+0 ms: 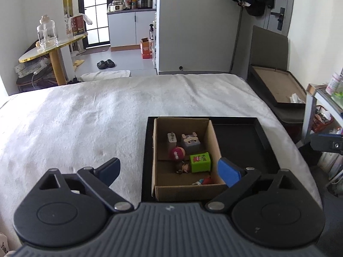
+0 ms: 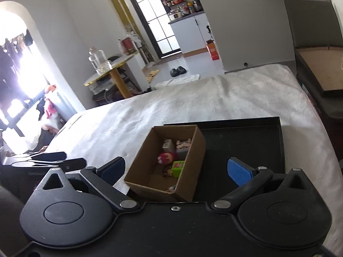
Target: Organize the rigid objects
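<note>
I see both my left gripper (image 1: 169,171) and right gripper (image 2: 176,169) gaping wide, empty; the open brown cardboard box (image 1: 184,187) of small toys, in the black tray (image 1: 260,128), lies lengthwise dead ahead of the left one

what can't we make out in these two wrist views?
- Small red and blue toy at the near end of the cardboard box: left view, mostly hidden by the box's near wall; too small to identify.
- Same box, right view: its near-left floor is hidden by its own wall.
- Black tray: near edge is covered by the gripper bodies in both views.
- Figures beside the green cube: too small to identify.
</note>
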